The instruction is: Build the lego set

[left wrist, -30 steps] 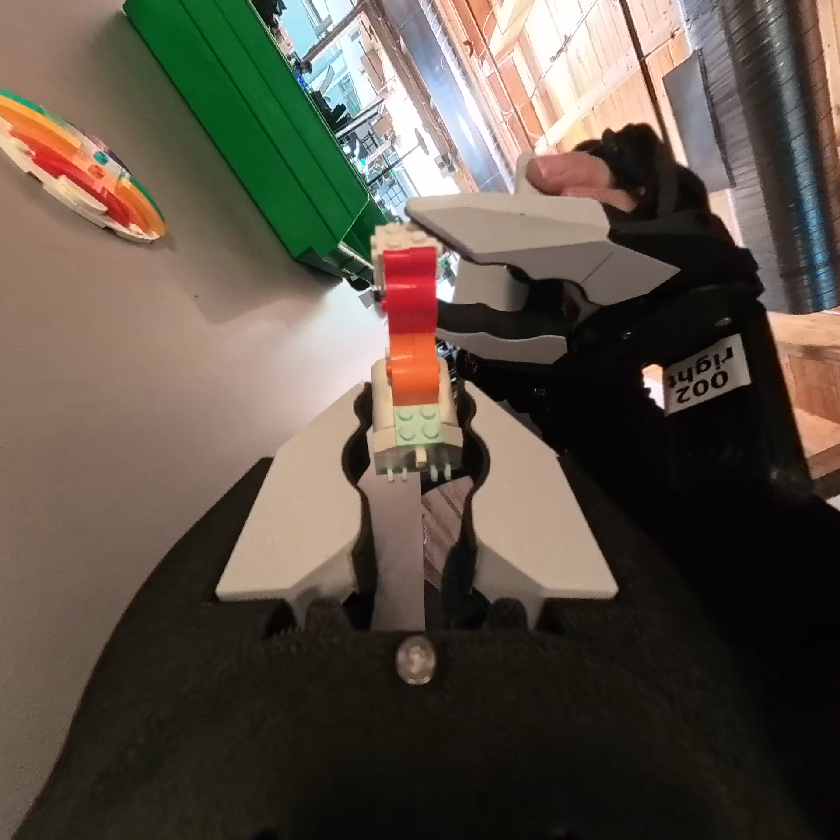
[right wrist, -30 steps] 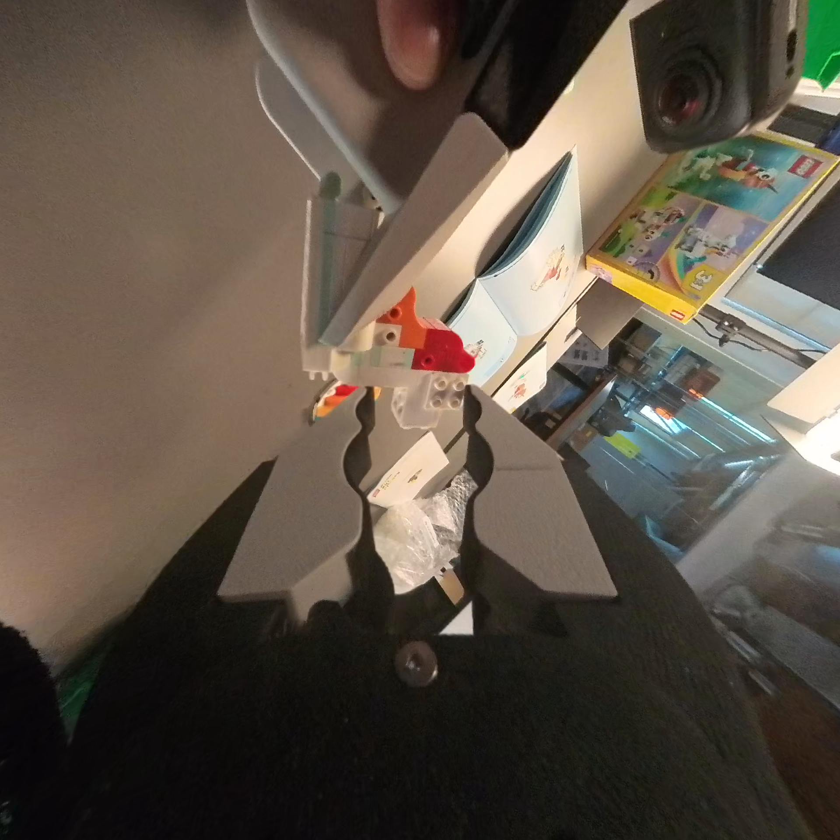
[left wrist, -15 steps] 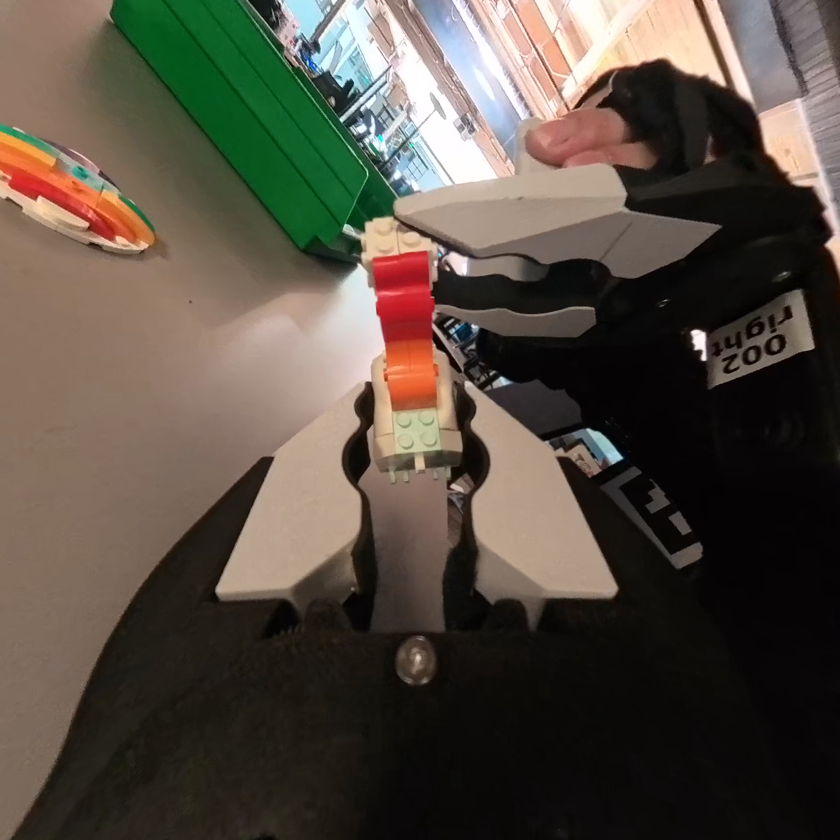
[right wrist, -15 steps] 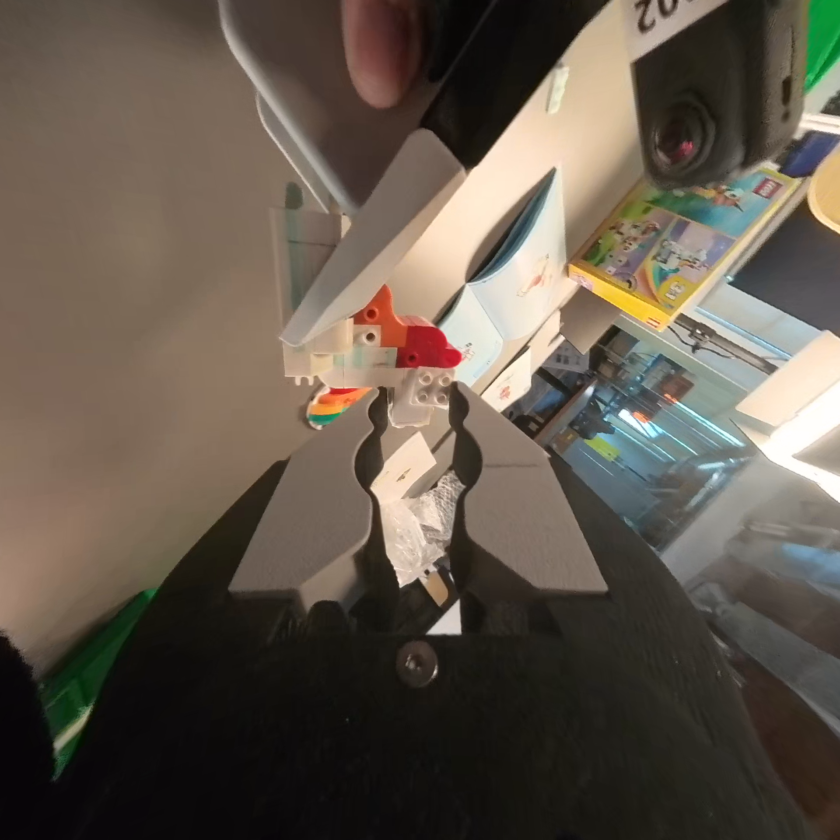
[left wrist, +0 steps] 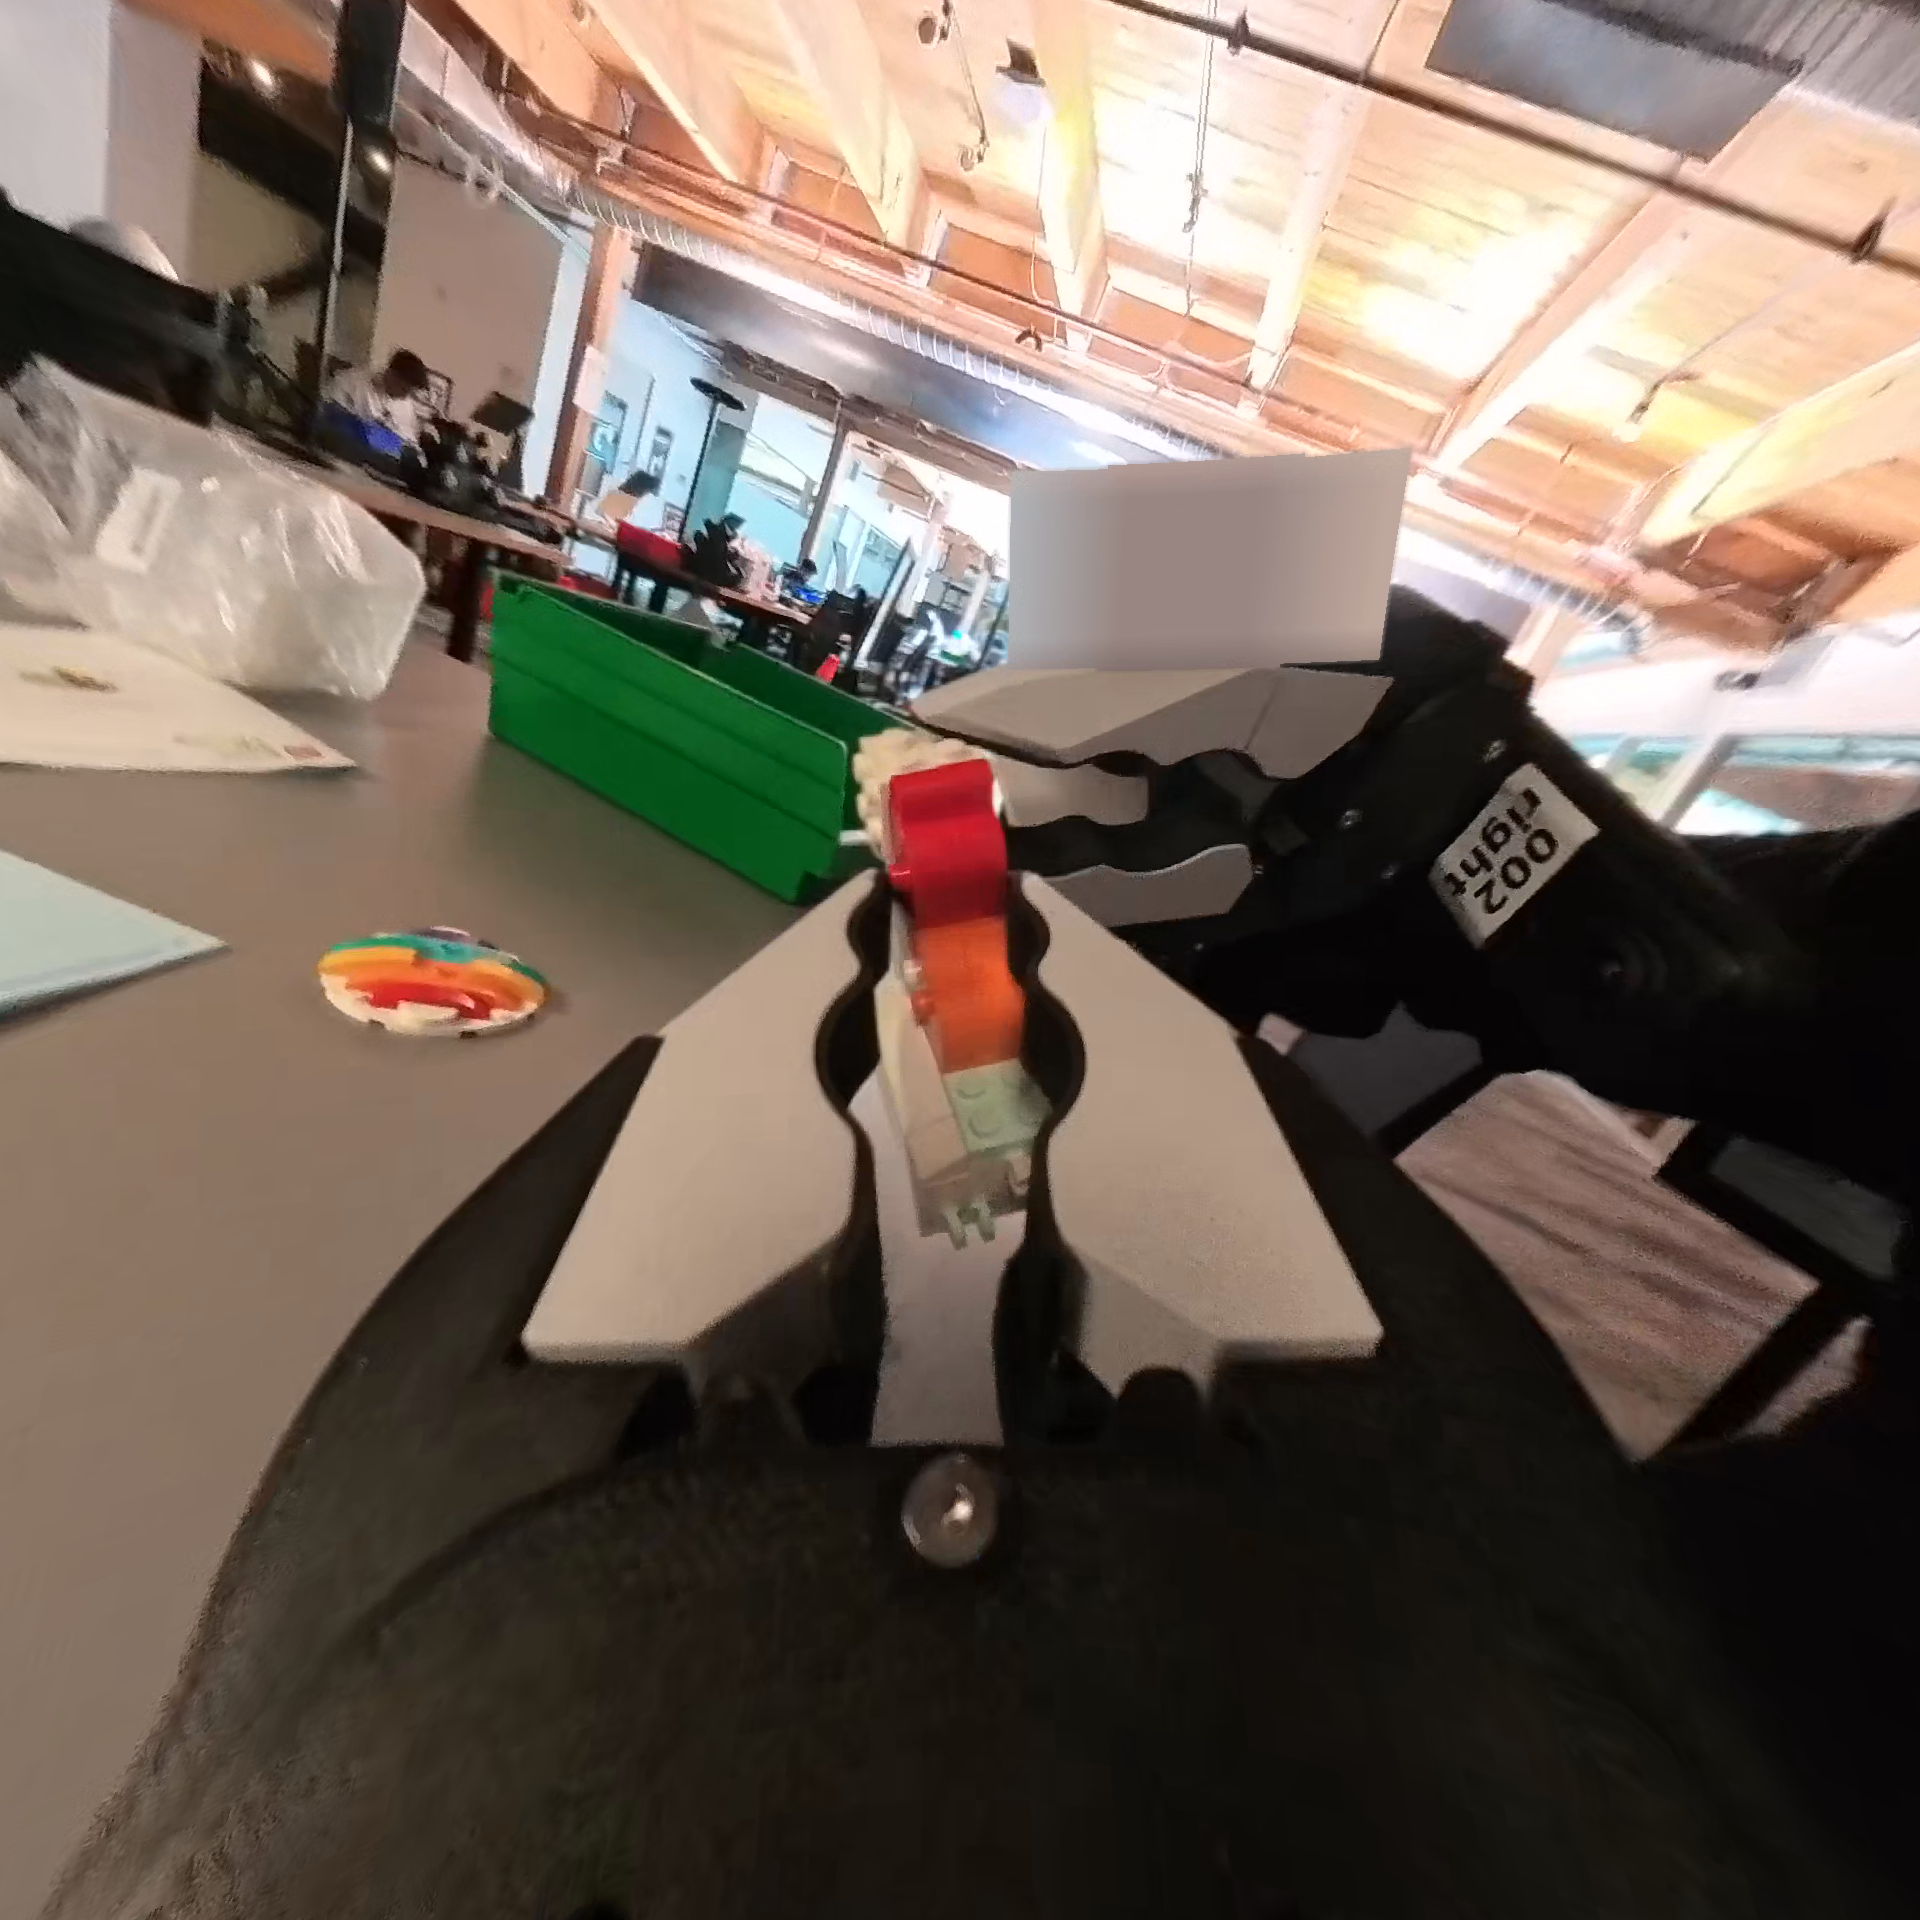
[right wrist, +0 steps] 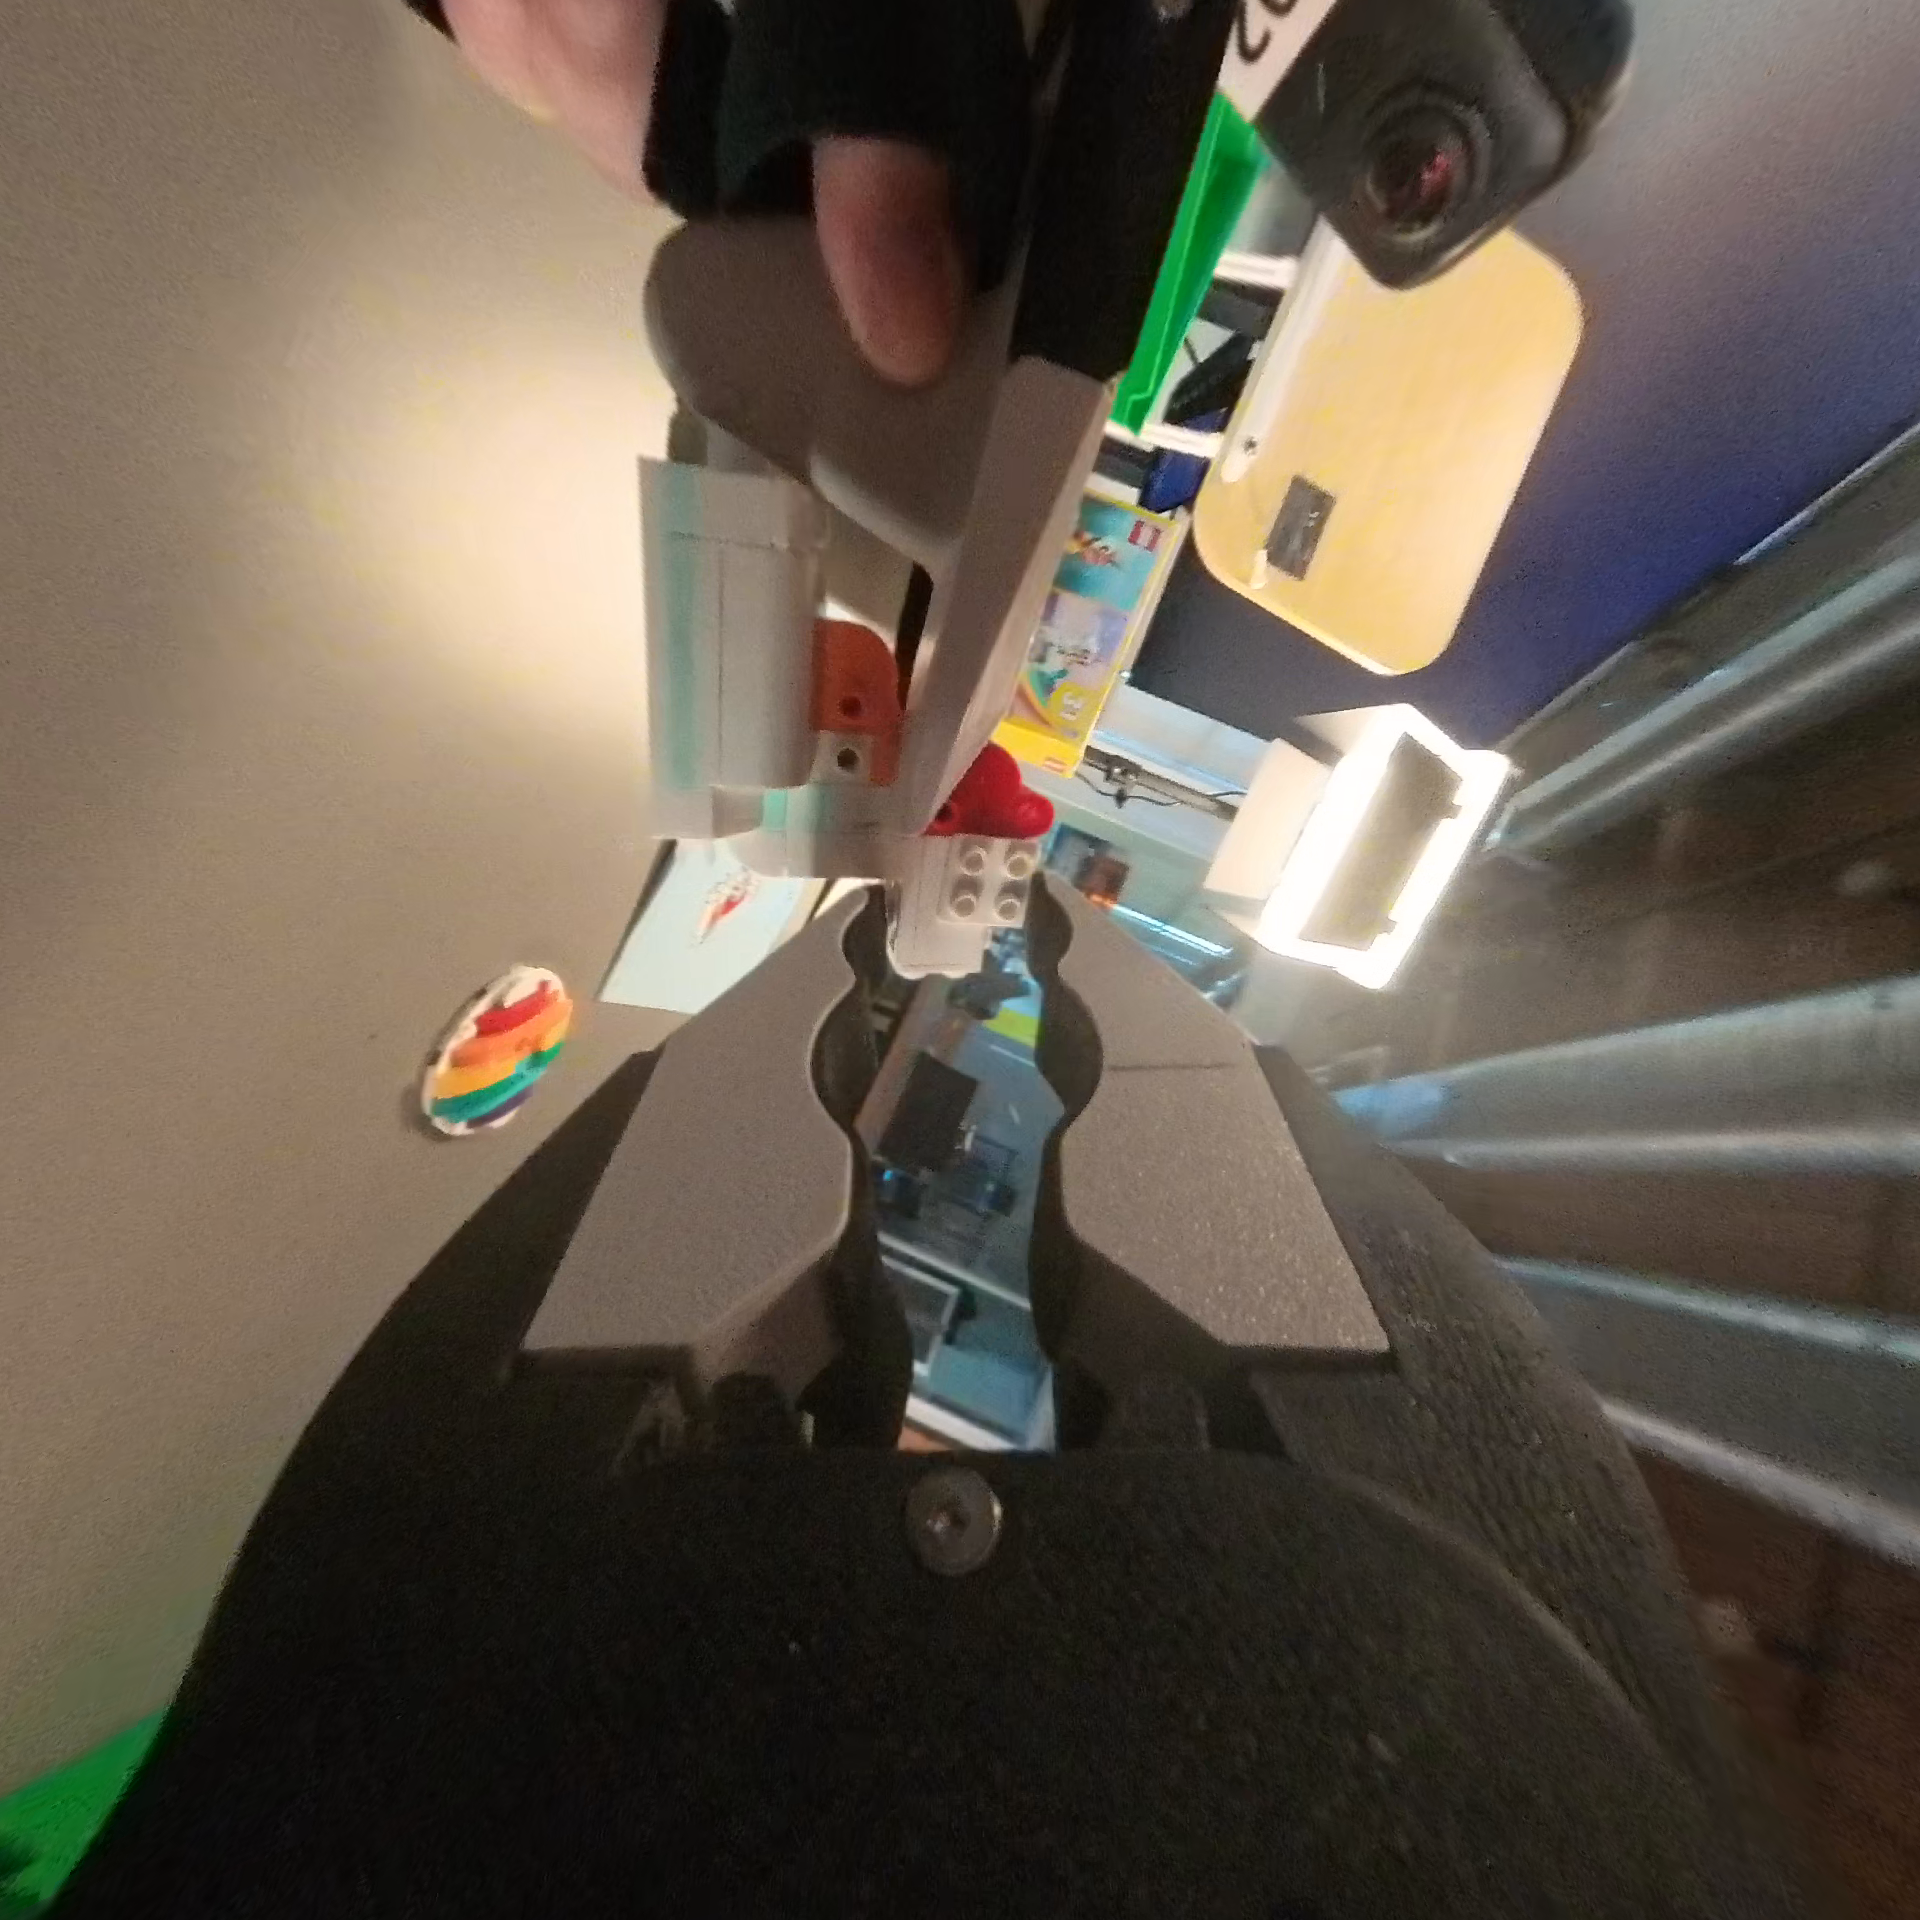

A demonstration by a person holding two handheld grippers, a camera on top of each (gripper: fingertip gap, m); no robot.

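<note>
The left claw (left wrist: 951,997) clamps the lego assembly (left wrist: 956,1023), a white body with orange and red curved bricks, above the tabletop (left wrist: 260,1091). The right claw (right wrist: 951,925) pinches the white stud block (right wrist: 971,883) at its far end. Since a second ago both tools have rotated upright together, the joint unchanged; seating appears unfinished. The rainbow disc (left wrist: 431,982) lies left.

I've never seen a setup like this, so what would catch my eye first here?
Dead centre, the left gripper clamps a small lego build of red, orange, white and pale green bricks, while the right gripper pinches its far white end. On the grey table beyond lie a rainbow lego disc and a green bin.
</note>
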